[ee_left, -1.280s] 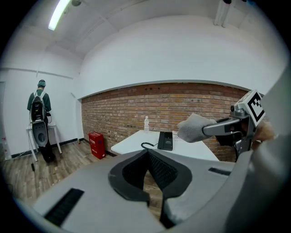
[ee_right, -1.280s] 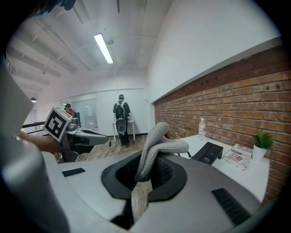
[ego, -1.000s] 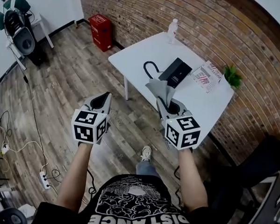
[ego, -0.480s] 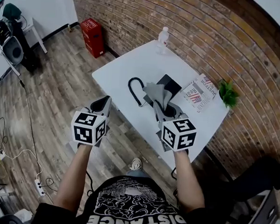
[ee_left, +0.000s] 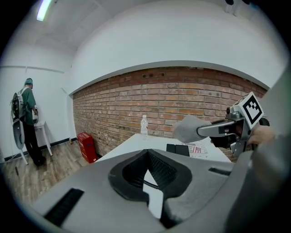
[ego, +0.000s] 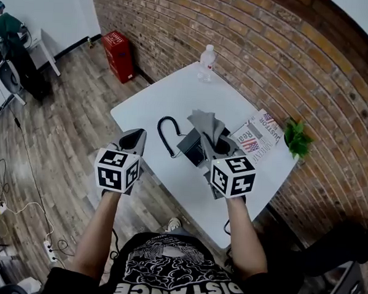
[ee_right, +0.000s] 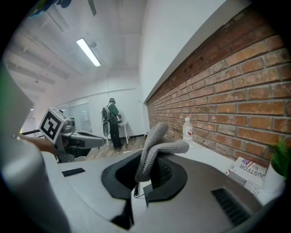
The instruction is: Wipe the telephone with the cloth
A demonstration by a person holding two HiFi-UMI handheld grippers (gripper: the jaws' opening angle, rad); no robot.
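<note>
1. Since a second ago the white table (ego: 150, 105) has drawn in under both grippers. They hung over the wooden floor (ego: 62, 124) then; now both reach past its near edge.
2. The right gripper (ego: 207, 141) has its fingers pinched on the grey knitted cloth (ego: 205, 122), which stands up and flops over above the flat black telephone (ego: 188, 146).
3. The left gripper (ego: 135, 134) has its fingers closed together with nothing between them, just inside the table's near edge.
4. Bare tabletop lies open to the left and far side. A clear water bottle (ego: 207, 54) stands at the far corner, and a printed magazine (ego: 256, 133) and a small green plant (ego: 295, 138) lie along the red brick wall (ego: 251, 42).
5. Only the telephone's near-left end shows. Its coiled black cord (ego: 165, 132) loops off to the left, and its long axis cannot be told.
</note>
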